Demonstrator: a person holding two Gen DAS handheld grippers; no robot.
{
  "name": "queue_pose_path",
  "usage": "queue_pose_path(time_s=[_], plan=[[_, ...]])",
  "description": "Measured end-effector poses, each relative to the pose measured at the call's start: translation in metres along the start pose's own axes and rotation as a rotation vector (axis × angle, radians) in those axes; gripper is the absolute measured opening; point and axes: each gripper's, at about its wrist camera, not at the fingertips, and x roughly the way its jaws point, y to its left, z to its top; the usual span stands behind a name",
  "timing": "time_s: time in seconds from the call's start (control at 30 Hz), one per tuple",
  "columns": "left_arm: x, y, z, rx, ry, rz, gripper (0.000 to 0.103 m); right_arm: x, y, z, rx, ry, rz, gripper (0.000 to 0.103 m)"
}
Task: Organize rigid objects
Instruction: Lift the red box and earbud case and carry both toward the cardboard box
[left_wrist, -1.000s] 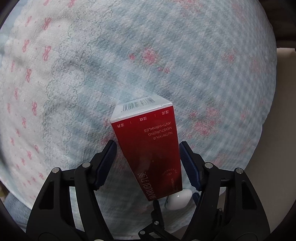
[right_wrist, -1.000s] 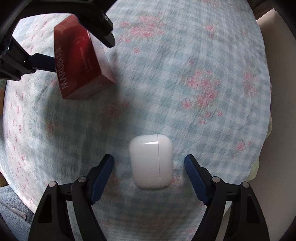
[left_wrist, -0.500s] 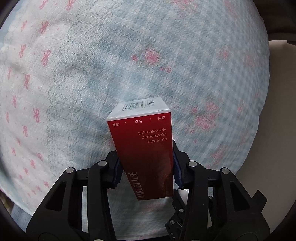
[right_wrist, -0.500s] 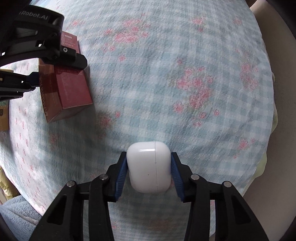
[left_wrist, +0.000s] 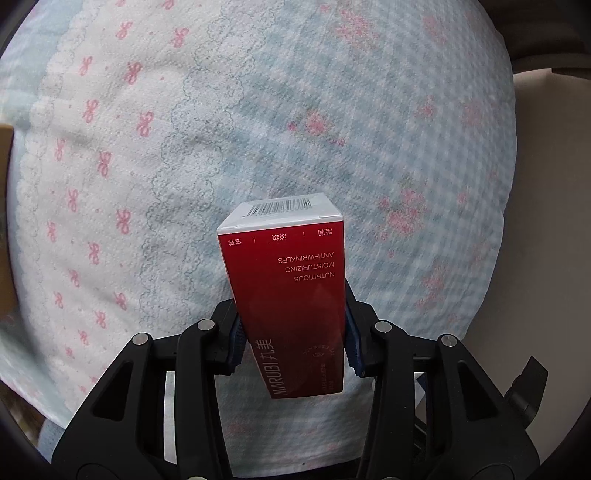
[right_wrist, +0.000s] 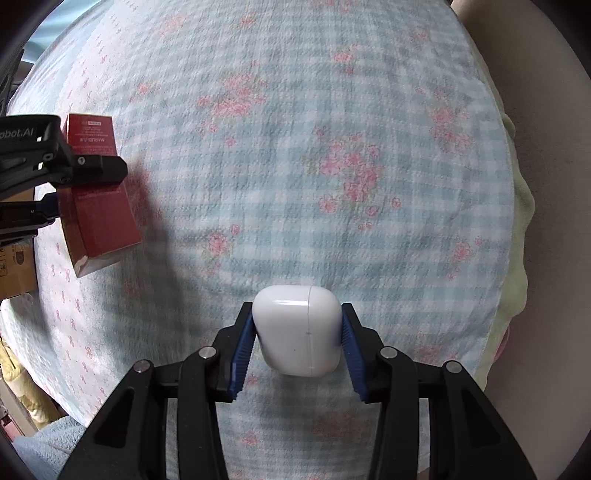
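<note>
Gripping red box (left_wrist: 291, 314) | left tool (left_wrist: 293, 341) pads mostly hidden

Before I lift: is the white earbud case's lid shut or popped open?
Shut. The white earbud case shows only a thin closed seam, no gap, clamped between the right gripper jaws.

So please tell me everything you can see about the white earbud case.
The white earbud case is a glossy, rounded, plastic-looking shell with a thin lid seam down its right part and a tiny dot on its face. It is closed. The right gripper clamps it, blue ribbed pads pressing both sides, over the checked floral cloth.
</note>
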Motion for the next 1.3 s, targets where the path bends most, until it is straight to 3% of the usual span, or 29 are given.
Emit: queue_pose_path(time_s=[0.23, 0.57, 0.93, 1.3], plan=[[-0.061, 0.004, -0.016, 0.134, -0.08, -0.021, 0.039, -0.042, 0.006, -0.009, 0.012, -0.053, -0.002, 0.041], [-0.158, 0.045, -0.057, 0.228, -0.197, -0.026, 0.039, -0.124, 0.06, -0.052, -0.024, -0.162, -0.023, 0.041], [-0.243, 0.153, -0.082, 0.162, -0.298, -0.014, 0.039, -0.152, 0.169, -0.052, -0.128, -0.263, 0.033, 0.041], [-0.318, 0.277, -0.056, 0.184, -0.346, 0.023, 0.039, -0.184, 0.321, -0.052, -0.16, -0.313, 0.107, 0.041]])
